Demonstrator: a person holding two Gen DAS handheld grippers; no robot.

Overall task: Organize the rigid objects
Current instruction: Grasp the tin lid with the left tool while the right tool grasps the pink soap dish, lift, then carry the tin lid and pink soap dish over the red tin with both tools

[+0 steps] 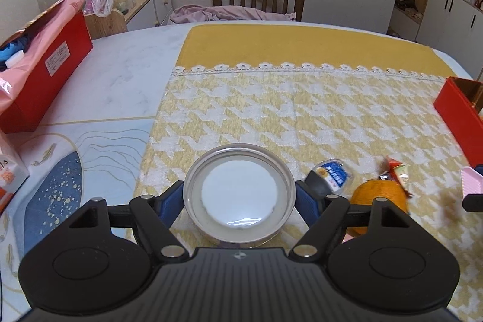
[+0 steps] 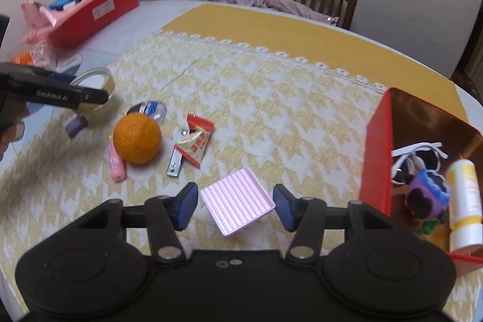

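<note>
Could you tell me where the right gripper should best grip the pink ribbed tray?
Probably across its two opposite side edges, from above: the pink ribbed tray lies flat and square between the open fingers of the right gripper, its straight rims giving the pads parallel faces.

Black ribbed tool (image 1: pixel 239 195) body, blue pads (image 2: pixel 187 205), silver pivot screws.

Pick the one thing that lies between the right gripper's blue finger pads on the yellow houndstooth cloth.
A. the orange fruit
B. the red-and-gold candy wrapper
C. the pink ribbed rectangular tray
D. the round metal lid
C: in the right wrist view the pink ribbed rectangular tray lies between the open right gripper pads, neither pad touching it; the orange fruit lies well off to its left.
</note>
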